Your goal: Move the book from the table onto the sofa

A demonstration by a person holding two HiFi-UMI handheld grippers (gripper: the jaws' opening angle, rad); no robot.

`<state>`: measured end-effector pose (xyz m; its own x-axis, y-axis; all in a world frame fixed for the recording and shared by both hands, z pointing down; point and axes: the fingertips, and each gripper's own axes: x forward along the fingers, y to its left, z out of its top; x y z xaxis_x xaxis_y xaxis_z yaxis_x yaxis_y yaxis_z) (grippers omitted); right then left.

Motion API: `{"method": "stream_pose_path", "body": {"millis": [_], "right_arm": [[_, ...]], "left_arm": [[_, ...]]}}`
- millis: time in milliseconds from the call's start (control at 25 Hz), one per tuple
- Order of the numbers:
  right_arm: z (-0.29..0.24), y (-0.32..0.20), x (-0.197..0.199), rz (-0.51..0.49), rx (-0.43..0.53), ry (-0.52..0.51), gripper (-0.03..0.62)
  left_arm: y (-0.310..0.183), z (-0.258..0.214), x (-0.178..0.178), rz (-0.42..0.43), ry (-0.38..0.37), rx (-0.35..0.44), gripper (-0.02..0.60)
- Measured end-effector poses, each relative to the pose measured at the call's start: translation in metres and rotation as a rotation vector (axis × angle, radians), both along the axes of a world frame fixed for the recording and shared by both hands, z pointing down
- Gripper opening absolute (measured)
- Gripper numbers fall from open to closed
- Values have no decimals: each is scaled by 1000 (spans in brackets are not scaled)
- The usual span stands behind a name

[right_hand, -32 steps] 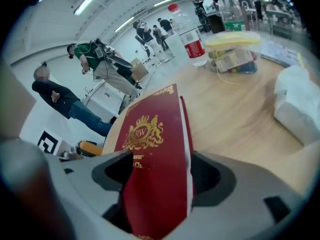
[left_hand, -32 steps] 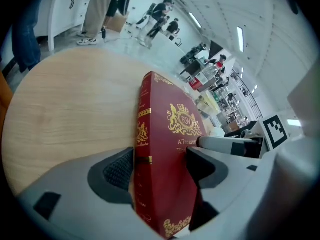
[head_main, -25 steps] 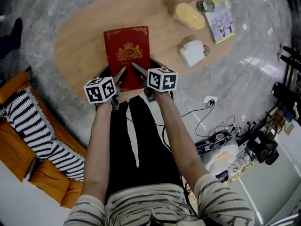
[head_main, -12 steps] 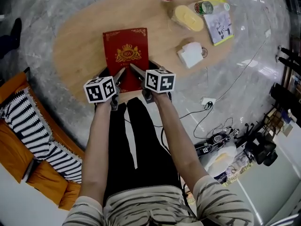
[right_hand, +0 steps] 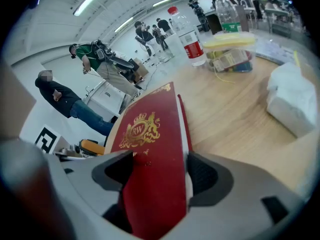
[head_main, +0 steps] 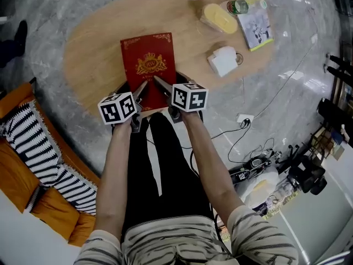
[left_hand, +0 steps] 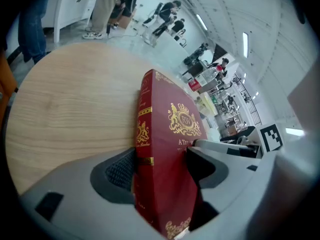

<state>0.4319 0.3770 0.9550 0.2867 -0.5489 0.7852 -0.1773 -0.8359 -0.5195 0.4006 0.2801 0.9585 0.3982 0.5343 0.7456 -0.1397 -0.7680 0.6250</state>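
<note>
Now left gripper (head_main: 142, 89) and right gripper (head_main: 160, 84) pinch the book (head_main: 148, 59) by one edge; could sag, slip.

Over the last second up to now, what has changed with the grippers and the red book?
Nothing visibly moved. The left gripper and the right gripper stay shut on the near edge of the red book, which still lies flat on the table.

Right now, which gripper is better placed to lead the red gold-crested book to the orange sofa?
Left, probably: left gripper and right gripper both clamp the near edge of the red book, but left is nearer the orange sofa.
</note>
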Motion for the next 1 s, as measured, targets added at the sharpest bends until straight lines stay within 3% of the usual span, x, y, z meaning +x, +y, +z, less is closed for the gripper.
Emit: {"method": "stream_pose_path", "body": {"millis": [560,1000], "right_arm": [[-122,-16,-9,-35,4,100,351],[-240,-24,-25,-61,18,150,351]], "left_arm": [[-14,-119,-13,-47,93,11,319],[-23,-238,-31,-87,141,44,319]]}}
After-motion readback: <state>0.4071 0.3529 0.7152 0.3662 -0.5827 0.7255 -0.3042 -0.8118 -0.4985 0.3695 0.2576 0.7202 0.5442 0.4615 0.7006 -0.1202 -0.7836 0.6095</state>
